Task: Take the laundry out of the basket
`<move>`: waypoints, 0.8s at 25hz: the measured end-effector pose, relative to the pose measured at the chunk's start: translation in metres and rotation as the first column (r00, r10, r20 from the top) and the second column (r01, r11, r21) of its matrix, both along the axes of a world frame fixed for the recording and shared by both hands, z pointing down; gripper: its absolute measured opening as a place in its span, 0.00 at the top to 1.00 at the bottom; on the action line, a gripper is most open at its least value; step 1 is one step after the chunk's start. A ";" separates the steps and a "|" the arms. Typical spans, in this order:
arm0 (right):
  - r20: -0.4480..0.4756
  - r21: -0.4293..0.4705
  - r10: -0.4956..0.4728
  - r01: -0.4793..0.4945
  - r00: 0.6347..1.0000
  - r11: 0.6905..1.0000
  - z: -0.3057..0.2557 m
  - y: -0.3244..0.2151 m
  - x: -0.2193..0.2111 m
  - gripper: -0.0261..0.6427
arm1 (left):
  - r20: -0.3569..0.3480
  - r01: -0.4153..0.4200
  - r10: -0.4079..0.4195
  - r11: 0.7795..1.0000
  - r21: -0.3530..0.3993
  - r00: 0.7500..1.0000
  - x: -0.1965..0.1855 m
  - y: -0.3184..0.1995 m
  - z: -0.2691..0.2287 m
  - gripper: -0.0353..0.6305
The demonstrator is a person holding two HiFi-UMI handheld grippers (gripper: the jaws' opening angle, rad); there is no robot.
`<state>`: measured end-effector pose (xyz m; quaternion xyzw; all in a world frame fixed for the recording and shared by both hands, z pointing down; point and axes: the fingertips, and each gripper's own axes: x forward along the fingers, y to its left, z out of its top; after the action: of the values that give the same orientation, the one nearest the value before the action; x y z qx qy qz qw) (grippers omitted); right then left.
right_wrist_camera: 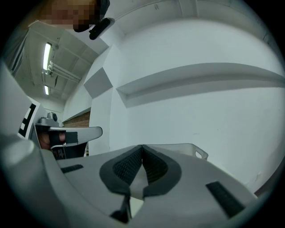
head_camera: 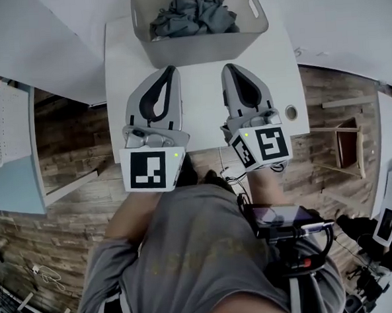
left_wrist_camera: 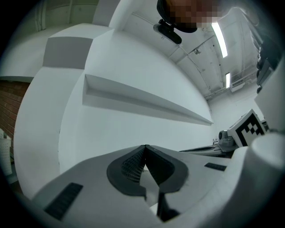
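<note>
A pale grey basket (head_camera: 196, 50) stands at the far end of the small white table (head_camera: 199, 106), with a heap of dark grey laundry (head_camera: 192, 15) inside. My left gripper (head_camera: 171, 69) is held above the table just short of the basket's near wall, its jaws shut and empty. Beside it my right gripper (head_camera: 229, 68) is also shut on nothing. Both point up toward the basket. In the right gripper view the basket's rim (right_wrist_camera: 196, 151) peeks past the shut tips (right_wrist_camera: 142, 147). In the left gripper view the shut tips (left_wrist_camera: 145, 147) face white wall.
Brick-patterned floor lies on both sides of the table. A white perforated bin (head_camera: 2, 124) sits on a light blue surface at the left. A wooden stool (head_camera: 348, 146) stands at the right, with cables and equipment at the lower right. The person's torso fills the lower middle.
</note>
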<state>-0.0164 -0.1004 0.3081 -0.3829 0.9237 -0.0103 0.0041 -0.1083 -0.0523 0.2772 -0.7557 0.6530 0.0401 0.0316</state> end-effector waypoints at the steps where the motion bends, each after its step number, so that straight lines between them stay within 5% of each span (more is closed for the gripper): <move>1: 0.002 0.011 0.005 -0.005 1.000 1.000 -0.007 -0.003 0.000 0.95 | -0.001 0.001 -0.001 1.000 0.010 1.000 -0.002 -0.001 -0.005 0.94; 9: 0.017 0.083 -0.007 0.005 1.000 0.997 -0.042 -0.017 -0.004 0.95 | 0.003 0.028 -0.028 0.997 0.076 1.000 -0.012 -0.008 -0.031 0.94; 20: 0.025 0.078 -0.044 0.042 0.999 0.996 -0.041 -0.054 -0.008 0.95 | 0.026 0.037 -0.039 0.998 0.056 0.999 -0.007 -0.050 -0.028 0.94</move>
<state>-0.0240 -0.1542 0.2675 -0.3622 0.9313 0.0205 0.0310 -0.1155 -0.1021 0.2491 -0.7424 0.6654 0.0473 0.0620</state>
